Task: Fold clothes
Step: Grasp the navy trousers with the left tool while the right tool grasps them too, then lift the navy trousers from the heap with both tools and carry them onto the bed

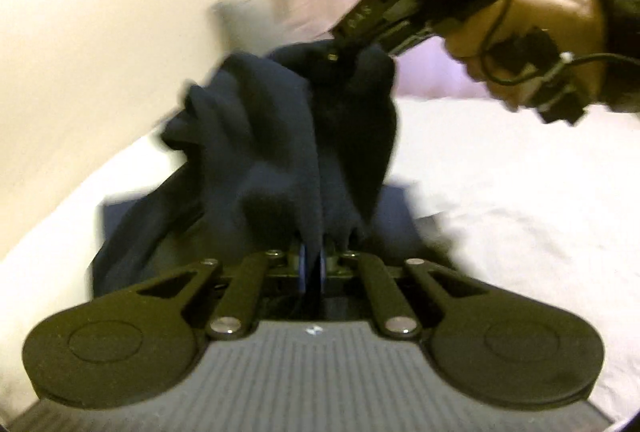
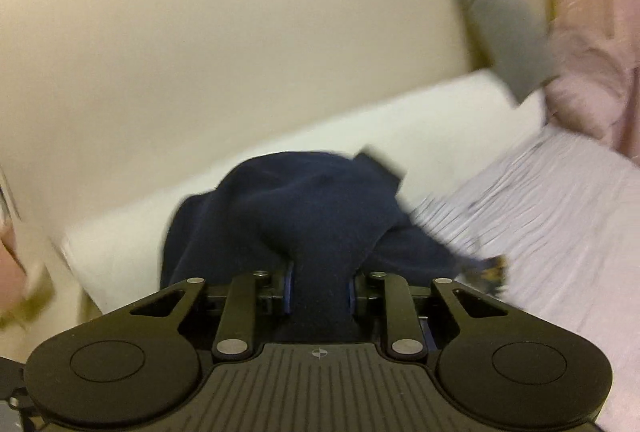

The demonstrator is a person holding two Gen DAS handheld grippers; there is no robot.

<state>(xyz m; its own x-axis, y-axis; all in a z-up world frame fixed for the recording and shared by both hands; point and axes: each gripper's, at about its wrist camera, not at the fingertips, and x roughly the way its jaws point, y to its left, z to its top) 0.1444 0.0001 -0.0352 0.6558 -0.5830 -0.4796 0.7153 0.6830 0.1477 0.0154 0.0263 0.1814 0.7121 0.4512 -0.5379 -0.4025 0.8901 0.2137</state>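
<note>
A dark navy garment [image 1: 276, 136] hangs bunched above the white bed [image 1: 500, 200]. My left gripper [image 1: 314, 260] is shut on a thin fold of it near the lower edge. In the left wrist view my right gripper [image 1: 340, 50], held by a hand [image 1: 532, 44], pinches the cloth at its top. In the right wrist view the same navy garment [image 2: 304, 208] fills the middle, and my right gripper [image 2: 319, 292] is shut on a thick bunch of it. Both views are blurred by motion.
A cream wall [image 2: 240, 32] runs behind the bed. A grey pillow [image 2: 504, 36] leans at the far end beside a pink curtain [image 2: 592, 32]. The white sheet [image 2: 560, 224] is wrinkled on the right. A small dark patterned item [image 2: 490, 266] lies on it.
</note>
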